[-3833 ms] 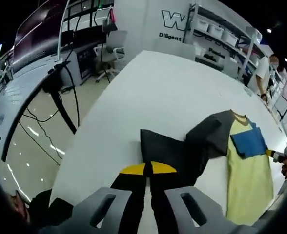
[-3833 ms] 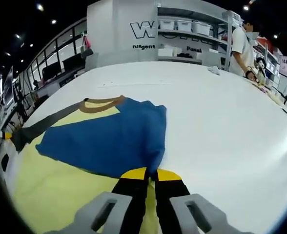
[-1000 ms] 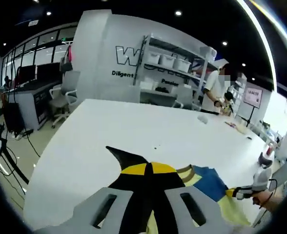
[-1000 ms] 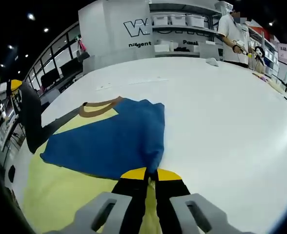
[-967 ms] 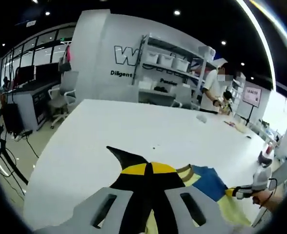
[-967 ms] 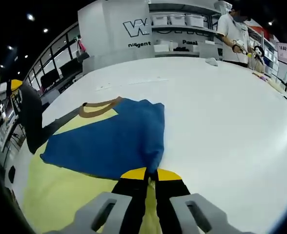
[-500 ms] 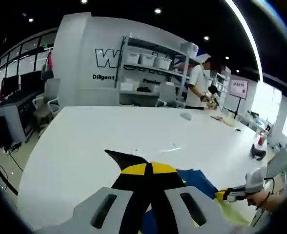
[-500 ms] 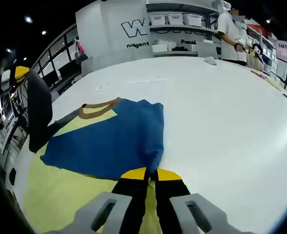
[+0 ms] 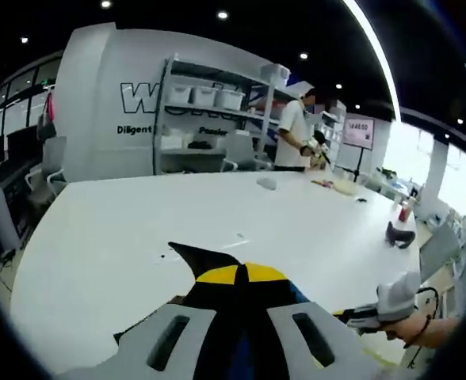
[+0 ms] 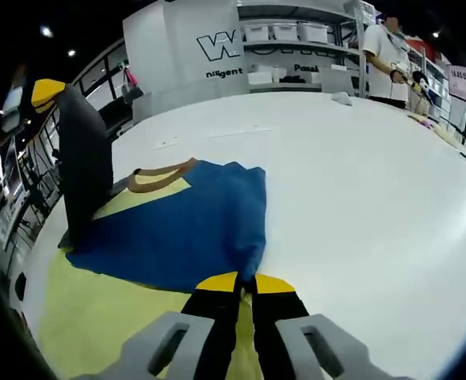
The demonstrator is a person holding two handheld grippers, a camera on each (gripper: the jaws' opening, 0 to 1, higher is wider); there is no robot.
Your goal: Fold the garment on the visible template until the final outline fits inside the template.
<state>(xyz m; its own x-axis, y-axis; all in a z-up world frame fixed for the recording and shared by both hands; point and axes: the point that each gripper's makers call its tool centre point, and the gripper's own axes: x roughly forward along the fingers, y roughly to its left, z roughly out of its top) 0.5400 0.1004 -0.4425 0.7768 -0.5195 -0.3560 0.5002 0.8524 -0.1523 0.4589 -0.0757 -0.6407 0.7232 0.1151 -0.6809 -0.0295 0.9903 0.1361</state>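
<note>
Two grippers here, both clamped on the same garment. Right gripper (image 10: 245,283) has its yellow-tipped fingers (image 10: 217,283) pinched together on the edge of the blue sleeve (image 10: 181,229), which is folded in over the yellow shirt body (image 10: 98,317). That sleeve spreads out ahead and to the left of the fingertips, and the brown collar (image 10: 160,176) sits beyond it. All of it lies flat on the white table (image 10: 360,182).

Left gripper (image 9: 242,275) is also closed tight, with the dark grey sleeve (image 9: 205,255) gripped between its tips and a point of fabric poking out just past them. From the right gripper view you can see that dark sleeve (image 10: 86,162) hanging up off the table at far left, yellow fingertip (image 10: 47,89) on top.

Off to the right of the left fingers there's the other gripper's grey handle (image 9: 383,305). Shelving with bins (image 9: 209,119) and a person in white (image 9: 295,136) are way behind.
</note>
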